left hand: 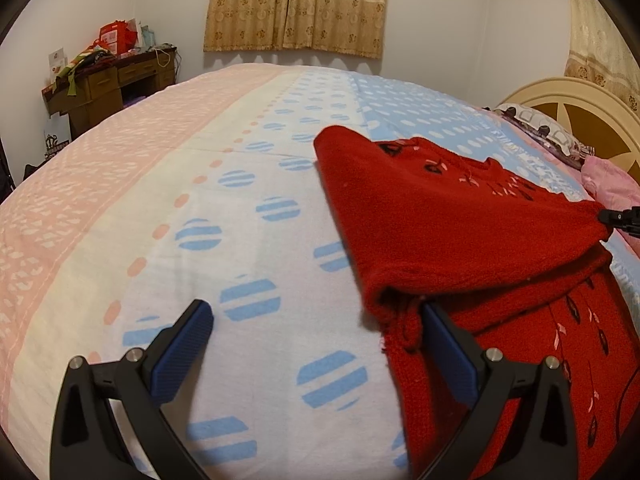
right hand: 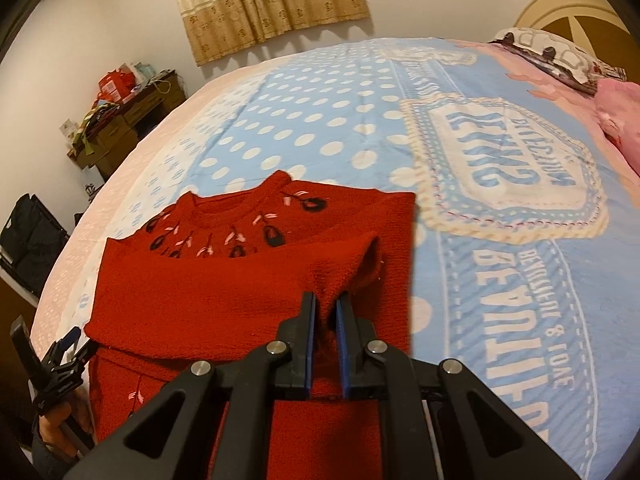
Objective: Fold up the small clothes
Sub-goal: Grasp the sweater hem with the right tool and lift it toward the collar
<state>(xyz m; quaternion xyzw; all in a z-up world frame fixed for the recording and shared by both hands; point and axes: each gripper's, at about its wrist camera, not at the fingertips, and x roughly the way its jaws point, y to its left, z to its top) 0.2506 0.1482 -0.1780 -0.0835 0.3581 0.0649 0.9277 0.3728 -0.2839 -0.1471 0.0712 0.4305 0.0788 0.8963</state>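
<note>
A red knit sweater (left hand: 460,232) with dark and pink embroidered flowers lies on the bed; its neckline (right hand: 244,216) faces away from me. My right gripper (right hand: 326,302) is shut on a raised fold of the sweater (right hand: 340,264), holding that layer over the body of the garment. In the left wrist view the right gripper (left hand: 624,218) shows at the right edge, at the sweater's corner. My left gripper (left hand: 320,320) stands open over the sheet, its right finger (left hand: 448,344) against the sweater's folded edge. A hand holds the left gripper (right hand: 68,344) at the lower left.
The bed sheet (left hand: 200,200) is patterned in blue, white and pink. Pillows (right hand: 560,56) lie by the headboard (left hand: 580,112). A cluttered wooden desk (left hand: 108,84) stands by the far wall under curtains (left hand: 296,4). A black bag (right hand: 32,236) sits beside the bed.
</note>
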